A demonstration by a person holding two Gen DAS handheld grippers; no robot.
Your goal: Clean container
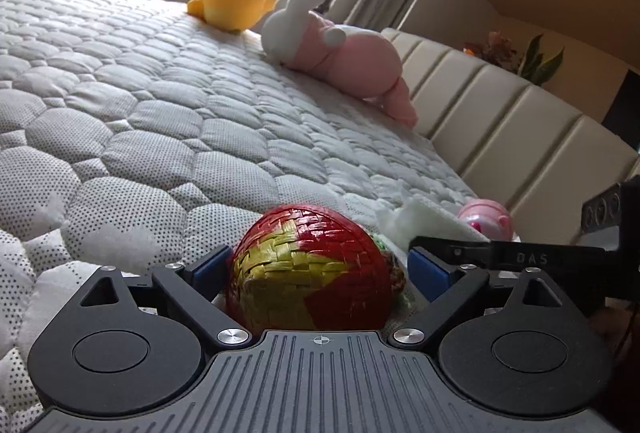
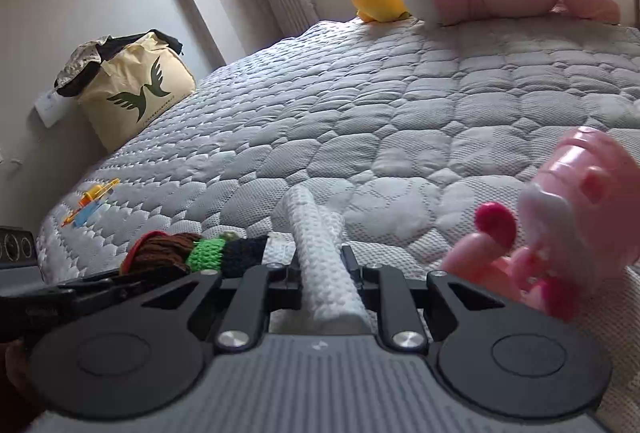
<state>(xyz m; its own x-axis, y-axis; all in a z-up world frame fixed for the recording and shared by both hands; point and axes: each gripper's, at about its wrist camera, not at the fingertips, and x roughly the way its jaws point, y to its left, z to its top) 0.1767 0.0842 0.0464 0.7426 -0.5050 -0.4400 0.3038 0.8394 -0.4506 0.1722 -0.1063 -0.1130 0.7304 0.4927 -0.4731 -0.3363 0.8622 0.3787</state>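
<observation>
A round woven container (image 1: 308, 273), red and yellow, lies on the quilted mattress (image 1: 160, 113) right in front of the left wrist camera. My left gripper (image 1: 320, 271) is open and straddles it; the left blue pad (image 1: 212, 269) is at its side, and a small gap shows before the right pad (image 1: 430, 273). My right gripper (image 2: 323, 265) is shut on a rolled white cloth (image 2: 320, 237), which runs forward between its fingers. In the left wrist view that cloth (image 1: 416, 219) lies just right of the container.
A knitted brown, green and dark piece (image 2: 192, 251) lies beside the cloth. A pink plastic toy (image 2: 560, 217) sits close on the right. Yellow (image 1: 232, 1) and pink (image 1: 340, 53) plush toys rest far up the bed by the padded headboard (image 1: 500, 121). A cream bag (image 2: 136, 89) stands against the wall.
</observation>
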